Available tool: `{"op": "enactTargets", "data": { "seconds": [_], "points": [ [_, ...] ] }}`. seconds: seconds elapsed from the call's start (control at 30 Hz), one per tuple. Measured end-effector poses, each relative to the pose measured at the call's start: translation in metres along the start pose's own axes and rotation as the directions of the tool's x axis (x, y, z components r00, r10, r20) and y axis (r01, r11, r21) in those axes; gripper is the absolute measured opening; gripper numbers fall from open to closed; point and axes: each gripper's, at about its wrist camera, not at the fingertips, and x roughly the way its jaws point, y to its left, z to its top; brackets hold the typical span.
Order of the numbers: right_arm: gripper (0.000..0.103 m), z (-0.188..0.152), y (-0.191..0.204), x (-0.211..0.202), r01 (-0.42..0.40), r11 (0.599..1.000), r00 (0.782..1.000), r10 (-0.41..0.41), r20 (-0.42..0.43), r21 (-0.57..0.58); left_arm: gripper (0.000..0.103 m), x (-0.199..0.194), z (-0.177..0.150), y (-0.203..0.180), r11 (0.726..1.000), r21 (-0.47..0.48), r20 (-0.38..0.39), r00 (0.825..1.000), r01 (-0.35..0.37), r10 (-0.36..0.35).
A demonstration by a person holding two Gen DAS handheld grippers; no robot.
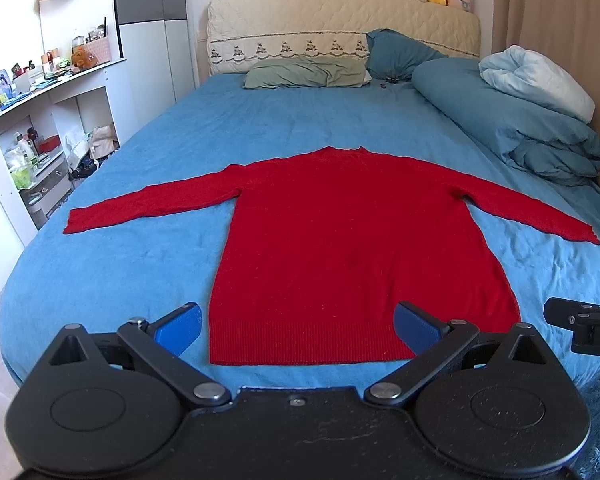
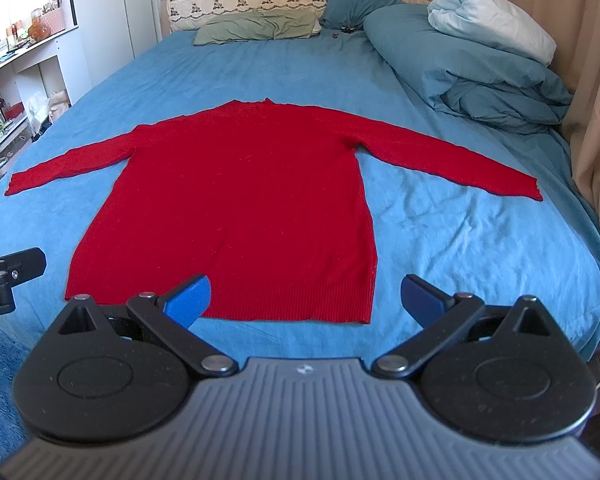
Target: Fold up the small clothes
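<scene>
A red knit sweater (image 1: 340,240) is seen spread flat on the blue bedsheet (image 1: 140,264), left sleeve (image 1: 140,208) and right sleeve (image 1: 540,212) stretched wide, hem nearest the cameras; no fold is yet made, so the whole task is judged to remain. The left gripper (image 1: 298,328) is held above the hem, fingers spread wide and empty. The right gripper (image 2: 306,300) is likewise held spread over the hem's right corner, nothing touched.
</scene>
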Motion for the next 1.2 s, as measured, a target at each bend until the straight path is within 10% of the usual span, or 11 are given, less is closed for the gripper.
{"op": "enactTargets", "data": {
  "seconds": [1.2],
  "points": [
    [0.103,-0.0027,0.0013,-0.0007,-0.002,1.000,1.000,0.002,0.008,-0.002,0.103,-0.0034,-0.0002,0.0007,1.000,0.004,0.005,1.000,-0.011,0.011]
  ]
}}
